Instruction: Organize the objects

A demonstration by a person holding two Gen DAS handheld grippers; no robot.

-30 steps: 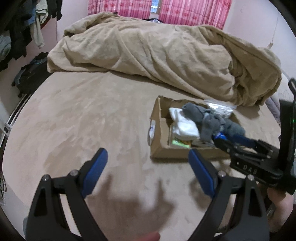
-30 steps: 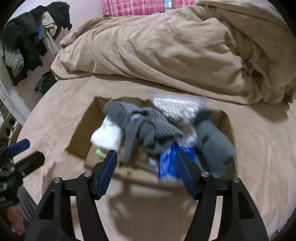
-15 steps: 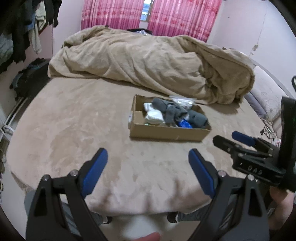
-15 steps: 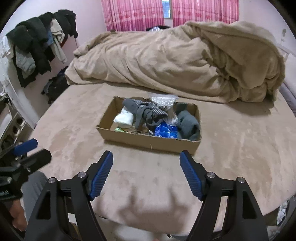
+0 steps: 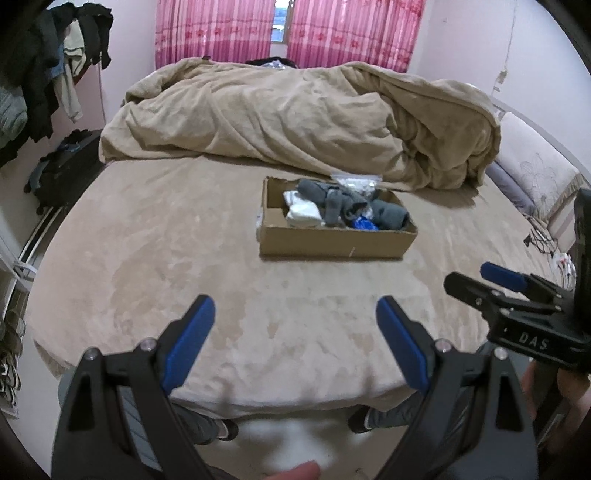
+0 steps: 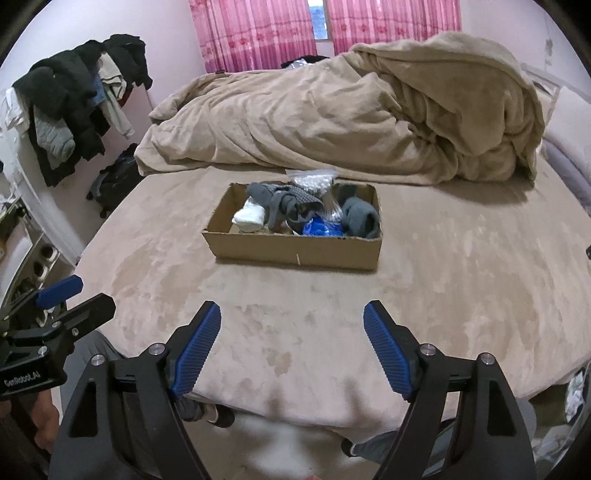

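Observation:
A cardboard box [image 5: 332,242] sits on the tan bed, also in the right wrist view [image 6: 295,247]. It holds grey socks [image 5: 332,199], a white sock roll [image 5: 303,214], a blue packet [image 6: 319,227] and a clear plastic bag [image 6: 314,181]. My left gripper [image 5: 295,343] is open and empty, over the bed's near edge, well short of the box. My right gripper [image 6: 291,350] is open and empty, also near that edge. The right gripper shows at the right of the left wrist view [image 5: 498,284]; the left gripper shows at the left of the right wrist view [image 6: 66,299].
A rumpled tan blanket [image 5: 295,122] lies across the bed behind the box. Clothes hang on a rack at the left [image 6: 74,110]. A dark bag [image 5: 62,170] sits on the floor. A pillow [image 5: 532,173] and cables [image 5: 539,240] lie at the right. Pink curtains [image 5: 288,33] hang behind.
Both grippers have pulled back from the box toward the bed's near edge. The right gripper, over the box a second ago, is now far from it. Both stay open.

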